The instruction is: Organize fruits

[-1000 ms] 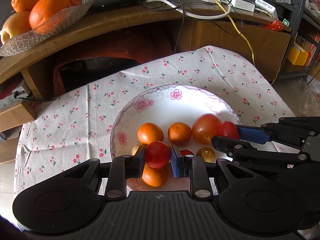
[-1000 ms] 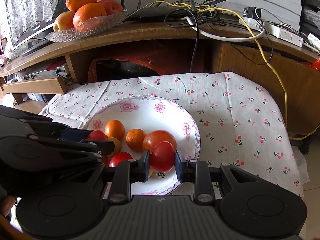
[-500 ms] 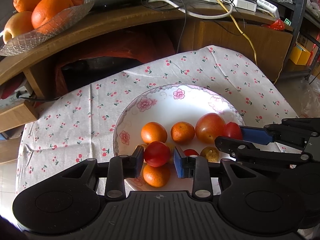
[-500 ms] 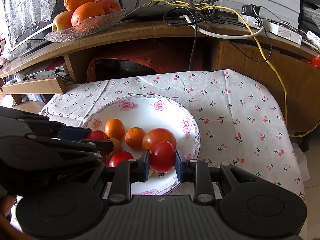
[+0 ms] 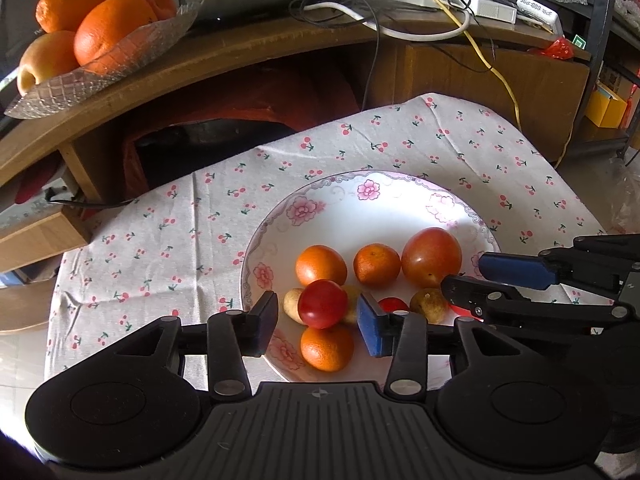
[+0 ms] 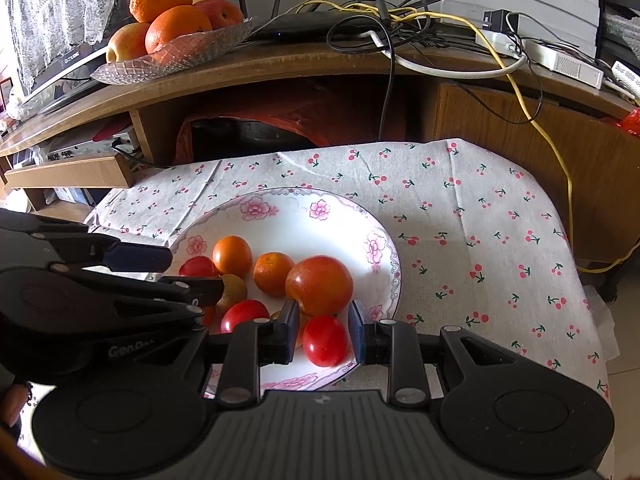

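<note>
A white flowered plate (image 5: 320, 188) (image 6: 384, 240) on the cherry-print cloth holds several fruits: oranges (image 5: 320, 265), a large red-orange tomato (image 5: 431, 257) (image 6: 319, 285) and small yellowish fruits. My left gripper (image 5: 318, 320) is open over the plate's near side. A red tomato (image 5: 323, 303) rests on the fruit pile between its fingers, clear of both pads. My right gripper (image 6: 324, 330) is open too. A second red tomato (image 6: 325, 340) lies on the plate's near rim between its pads. Each gripper shows in the other's view: the right gripper (image 5: 466, 274), the left gripper (image 6: 194, 272).
A glass dish (image 6: 180, 56) (image 5: 100, 76) of oranges and apples sits on the curved wooden shelf behind the table. Cables (image 6: 400, 24) and a router lie on that shelf. The cloth-covered table (image 6: 480, 240) drops off at the right and front.
Both grippers have opened and let go of their red tomatoes. The left tomato now rests on the pile. The right one has dropped lower onto the plate rim.
</note>
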`<state>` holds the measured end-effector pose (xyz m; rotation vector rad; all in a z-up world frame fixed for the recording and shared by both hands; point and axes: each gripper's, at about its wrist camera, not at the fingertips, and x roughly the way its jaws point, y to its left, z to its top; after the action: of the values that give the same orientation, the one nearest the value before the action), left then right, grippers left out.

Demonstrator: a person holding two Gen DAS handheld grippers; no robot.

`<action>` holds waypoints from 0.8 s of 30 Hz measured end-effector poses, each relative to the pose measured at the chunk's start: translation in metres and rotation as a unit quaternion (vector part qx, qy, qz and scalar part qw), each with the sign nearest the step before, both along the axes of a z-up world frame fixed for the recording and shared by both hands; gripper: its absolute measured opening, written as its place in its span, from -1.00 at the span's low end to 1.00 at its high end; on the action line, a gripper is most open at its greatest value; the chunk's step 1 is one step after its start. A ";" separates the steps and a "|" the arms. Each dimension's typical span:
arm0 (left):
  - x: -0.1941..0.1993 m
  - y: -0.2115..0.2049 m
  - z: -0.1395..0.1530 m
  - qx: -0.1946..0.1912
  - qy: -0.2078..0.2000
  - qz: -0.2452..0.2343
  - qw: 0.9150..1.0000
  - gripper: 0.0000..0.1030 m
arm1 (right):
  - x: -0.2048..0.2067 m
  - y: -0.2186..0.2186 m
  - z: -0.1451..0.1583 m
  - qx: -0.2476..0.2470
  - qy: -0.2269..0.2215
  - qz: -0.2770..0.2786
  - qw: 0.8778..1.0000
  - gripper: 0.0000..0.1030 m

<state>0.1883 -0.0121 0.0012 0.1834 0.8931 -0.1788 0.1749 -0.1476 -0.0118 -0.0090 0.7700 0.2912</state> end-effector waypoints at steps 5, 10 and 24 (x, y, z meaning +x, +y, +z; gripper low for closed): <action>-0.004 0.004 0.003 0.004 -0.006 0.008 1.000 0.11 | -0.003 0.002 0.003 0.000 -0.003 0.002 1.000 -0.41; -0.010 0.007 0.008 0.011 -0.016 0.017 1.000 0.22 | -0.009 0.002 0.008 0.002 -0.008 0.004 1.000 -0.36; -0.029 0.010 0.026 0.007 -0.048 0.026 0.998 0.53 | -0.019 -0.001 0.011 -0.004 -0.007 -0.008 1.000 -0.36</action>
<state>0.1594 -0.0022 0.0272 0.1805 0.8037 -0.1135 0.1560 -0.1484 -0.0004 -0.0113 0.7574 0.2727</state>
